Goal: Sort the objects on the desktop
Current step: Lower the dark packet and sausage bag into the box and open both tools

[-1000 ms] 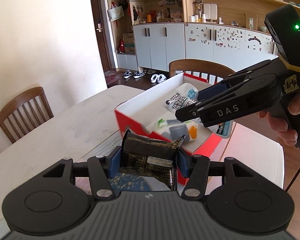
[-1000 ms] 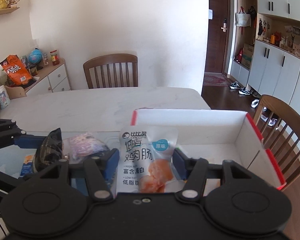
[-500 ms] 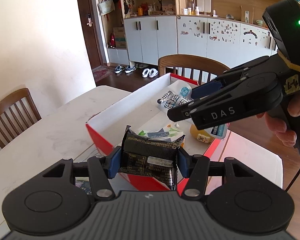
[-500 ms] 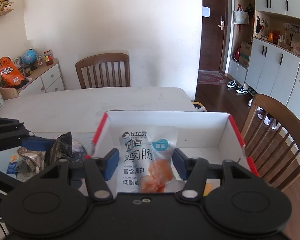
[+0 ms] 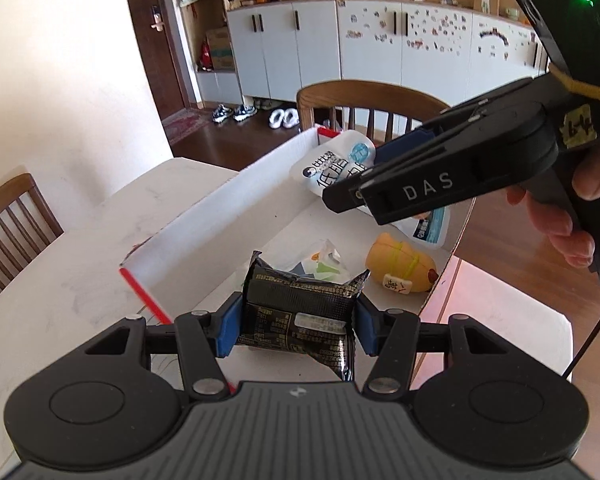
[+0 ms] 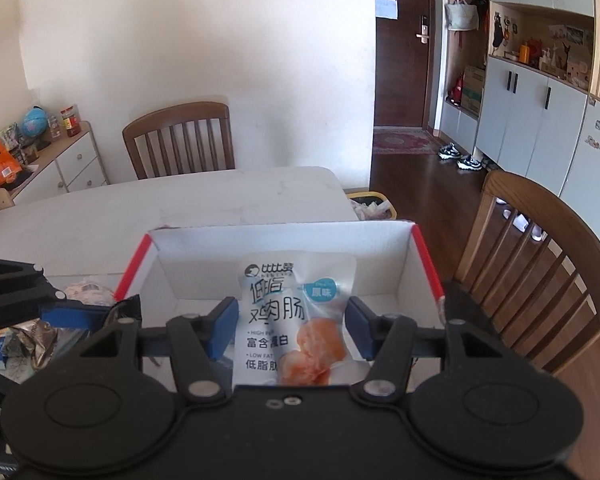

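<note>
- The left tool (image 5: 298, 330) is partly closed on a black snack packet (image 5: 300, 314); both blue pads (image 5: 229, 328) press on the sides of the packet, which lies across the gap with its crimped ends sticking out.
- Just under and ahead of this tool is the open box (image 5: 236, 208), white inside with red edges, which stands on the pale surface (image 5: 60, 300).
- On the box floor, just beyond the black packet, lies a small clear wrapper (image 5: 324, 258), and to the right of it a yellow plush toy (image 5: 400, 266) with a small label.
- Further ahead and to the right, the right tool (image 5: 380, 184) reaches over the box, with the fingers of a hand (image 5: 556, 216) around its handle.
- The right tool (image 6: 288, 328) holds a white sausage pouch (image 6: 296, 312) with blue print and an orange picture; the pouch stands upright between the blue pads, and the gap is moderate.
- From this tool the pouch hangs above the inside of the box (image 6: 284, 248), near its middle.
- To the left of the right tool, the left tool (image 6: 60, 312) shows its black arms and one blue pad, beside the left wall of the box.
- Left of the box, some more packets (image 6: 32, 332) lie on the surface (image 6: 180, 204).
- Beyond the surface stands a wooden chair (image 6: 180, 140) by the wall, and another chair (image 6: 540, 260) is right of the box.
</note>
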A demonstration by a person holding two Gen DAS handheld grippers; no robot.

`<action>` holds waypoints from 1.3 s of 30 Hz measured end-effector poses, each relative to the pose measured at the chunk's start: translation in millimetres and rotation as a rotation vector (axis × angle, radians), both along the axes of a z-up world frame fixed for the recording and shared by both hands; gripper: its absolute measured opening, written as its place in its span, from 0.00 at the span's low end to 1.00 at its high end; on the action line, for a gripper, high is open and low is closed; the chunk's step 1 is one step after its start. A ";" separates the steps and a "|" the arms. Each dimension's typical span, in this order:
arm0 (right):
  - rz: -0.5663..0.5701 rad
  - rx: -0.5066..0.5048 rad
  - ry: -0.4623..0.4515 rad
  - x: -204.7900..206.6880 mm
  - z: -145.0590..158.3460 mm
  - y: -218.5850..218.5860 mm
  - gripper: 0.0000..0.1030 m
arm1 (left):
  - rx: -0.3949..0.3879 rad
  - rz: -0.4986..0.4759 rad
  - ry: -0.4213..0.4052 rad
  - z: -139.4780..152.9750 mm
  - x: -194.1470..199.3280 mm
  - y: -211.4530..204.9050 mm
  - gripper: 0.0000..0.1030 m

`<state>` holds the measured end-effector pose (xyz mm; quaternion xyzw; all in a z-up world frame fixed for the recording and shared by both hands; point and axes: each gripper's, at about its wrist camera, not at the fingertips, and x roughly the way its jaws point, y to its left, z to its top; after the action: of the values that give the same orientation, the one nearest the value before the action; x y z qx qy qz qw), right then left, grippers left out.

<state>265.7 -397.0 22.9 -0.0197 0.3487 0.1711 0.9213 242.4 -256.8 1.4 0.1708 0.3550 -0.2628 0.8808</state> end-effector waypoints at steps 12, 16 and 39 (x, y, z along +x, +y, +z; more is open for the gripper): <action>-0.018 -0.021 0.063 28.2 -19.1 -5.5 0.56 | 0.084 -0.037 0.069 -16.5 22.5 -28.7 0.54; -0.022 -0.032 0.090 38.0 -26.6 -4.7 0.56 | 0.116 -0.049 0.101 -21.2 31.9 -36.8 0.54; -0.055 -0.067 0.227 83.5 -55.4 4.3 0.56 | 0.201 -0.036 0.292 -47.7 75.5 -49.4 0.55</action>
<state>349.1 -392.7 -32.5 -0.0212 0.4565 0.1350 0.8792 318.0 -306.2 -46.3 0.2247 0.5005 -0.2638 0.7934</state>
